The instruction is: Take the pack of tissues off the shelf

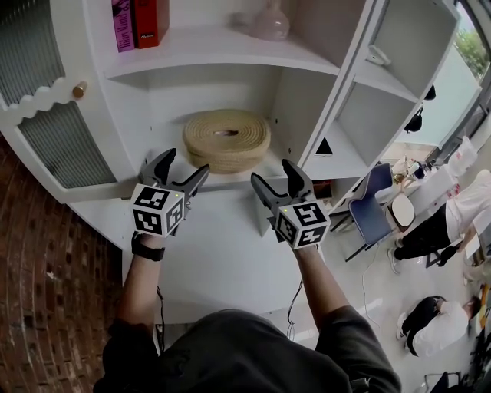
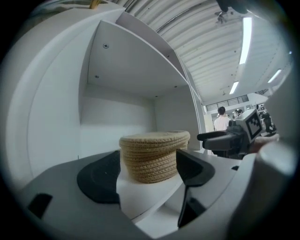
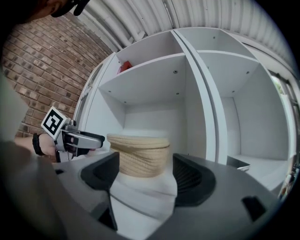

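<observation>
As a person faces a white shelf unit, a round woven tissue box with a slot in its top sits on the middle shelf, at 12 o'clock from both grippers and untouched. The left gripper hovers just short of the box with its jaws spread and nothing between them. The right gripper, at 3 o'clock from the left one, is level with it, its jaws likewise spread and empty. Each gripper view frames the box between parted jaws. A ribbed-glass door hangs at 9 o'clock. On the upper shelf stand a red book and a pink book at 11 o'clock, and a pale vase at 12 o'clock.
</observation>
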